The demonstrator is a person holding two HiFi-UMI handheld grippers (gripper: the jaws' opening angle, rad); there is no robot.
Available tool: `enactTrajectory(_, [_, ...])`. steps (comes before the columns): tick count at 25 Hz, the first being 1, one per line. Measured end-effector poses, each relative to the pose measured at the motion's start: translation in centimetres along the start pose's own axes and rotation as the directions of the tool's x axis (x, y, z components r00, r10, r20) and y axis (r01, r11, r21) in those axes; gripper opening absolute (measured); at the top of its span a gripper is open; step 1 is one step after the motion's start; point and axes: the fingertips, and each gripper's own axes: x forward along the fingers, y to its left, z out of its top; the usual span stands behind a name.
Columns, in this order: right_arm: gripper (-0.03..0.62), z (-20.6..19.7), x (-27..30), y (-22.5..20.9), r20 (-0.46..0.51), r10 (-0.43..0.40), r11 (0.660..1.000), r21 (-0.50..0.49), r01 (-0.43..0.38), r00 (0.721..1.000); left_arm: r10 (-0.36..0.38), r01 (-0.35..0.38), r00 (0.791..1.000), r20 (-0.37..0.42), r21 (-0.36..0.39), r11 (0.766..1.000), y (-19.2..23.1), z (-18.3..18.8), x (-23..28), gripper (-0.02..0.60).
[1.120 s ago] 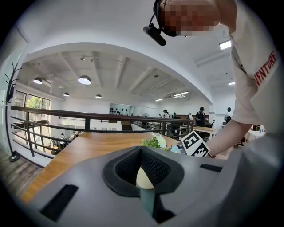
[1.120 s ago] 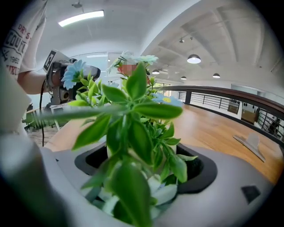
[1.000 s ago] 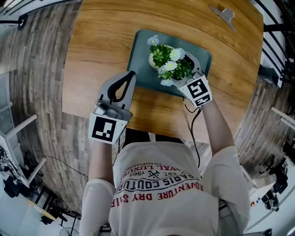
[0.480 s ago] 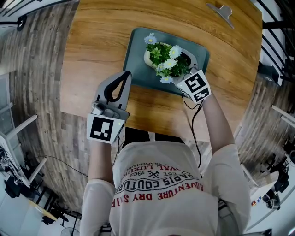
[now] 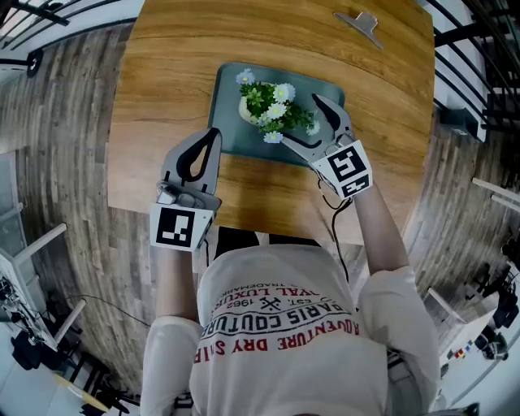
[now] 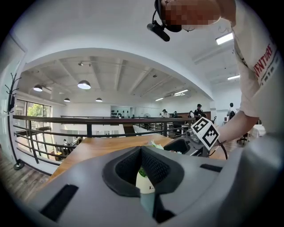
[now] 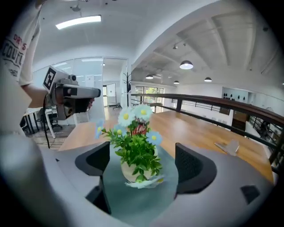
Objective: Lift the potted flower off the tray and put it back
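Note:
The potted flower (image 5: 264, 104), a pale pot with green leaves and white and blue blooms, stands upright on the dark teal tray (image 5: 230, 134) on the wooden table. My right gripper (image 5: 302, 120) is open at the pot's right, its fingertips level with the outer leaves and touching nothing. In the right gripper view the potted flower (image 7: 135, 153) stands on the tray (image 7: 166, 195) just beyond the wide-apart pads of the right gripper (image 7: 142, 166). My left gripper (image 5: 211, 136) is shut and empty at the tray's near left edge. In the left gripper view, the left gripper (image 6: 142, 165) partly hides the pot (image 6: 144, 185).
A small metal clip (image 5: 361, 20) lies at the table's far right; it shows as the clip (image 7: 228, 146) in the right gripper view. The table's near edge (image 5: 268, 231) runs just behind both grippers. A railing (image 6: 88, 119) stands beyond the table.
My right gripper, earlier closed round the pot, has opened and drawn back to the right. The pot now stands free on the tray. The left gripper has barely moved.

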Motion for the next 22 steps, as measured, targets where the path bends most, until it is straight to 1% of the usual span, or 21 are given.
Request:
enactTrajectory(4, [0.465, 3.0, -3.5, -0.1, 0.066, -0.07, 0.996, 0.052, 0.066, 0.995, -0.022, 0.02, 0.999, 0.048, 0.035, 0.999, -0.4, 2.6, -0.6, 0.012])
enactTrajectory(7, [0.46, 5.4, -6.1, 0.0, 0.119, -0.145, 0.987, 0.085, 0.135, 0.982, -0.036, 0.032, 0.996, 0.084, 0.058, 0.998, -0.6, 4.8, -1.1, 0.012])
enactTrajectory(8, [0.434, 6.2, -6.9, -0.2, 0.135, -0.191, 0.979, 0.093, 0.18, 0.972, -0.042, 0.035, 0.995, 0.094, 0.066, 0.997, -0.6, 5.4, -1.2, 0.012])
enactTrajectory(9, [0.313, 6.9, -7.8, -0.7, 0.154, -0.25, 0.966, 0.103, 0.236, 0.956, -0.047, 0.039, 0.994, 0.1, 0.077, 0.996, -0.6, 6.0, -1.2, 0.012])
enactTrajectory(10, [0.173, 7.7, -8.7, -1.3, 0.177, -0.308, 0.95, 0.119, 0.29, 0.935, -0.052, 0.043, 0.993, 0.103, 0.093, 0.995, -0.5, 6.5, -1.1, 0.012])
enactTrajectory(12, [0.144, 9.1, -10.3, -2.2, 0.22, -0.383, 0.92, 0.172, 0.351, 0.897, -0.07, 0.055, 0.991, 0.111, 0.128, 0.99, -0.4, 7.5, -0.9, 0.012])
enactTrajectory(14, [0.067, 10.1, -11.9, -2.7, 0.244, -0.441, 0.892, 0.225, 0.392, 0.864, -0.092, 0.072, 0.988, 0.121, 0.159, 0.985, -0.6, 8.4, -1.2, 0.012])
enactTrajectory(17, [0.043, 10.7, -14.0, -2.9, 0.239, -0.514, 0.848, 0.286, 0.446, 0.824, -0.113, 0.088, 0.985, 0.132, 0.184, 0.979, -0.6, 9.2, -2.1, 0.012])
enactTrajectory(19, [0.036, 11.4, -15.0, -2.8, 0.253, -0.539, 0.833, 0.302, 0.464, 0.803, -0.127, 0.101, 0.983, 0.133, 0.188, 0.977, -0.6, 9.7, -2.4, 0.012])
enactTrajectory(22, [0.028, 12.5, -16.0, -2.1, 0.291, -0.553, 0.83, 0.28, 0.483, 0.781, -0.142, 0.114, 0.982, 0.128, 0.206, 0.972, -0.4, 10.3, -2.7, 0.012])
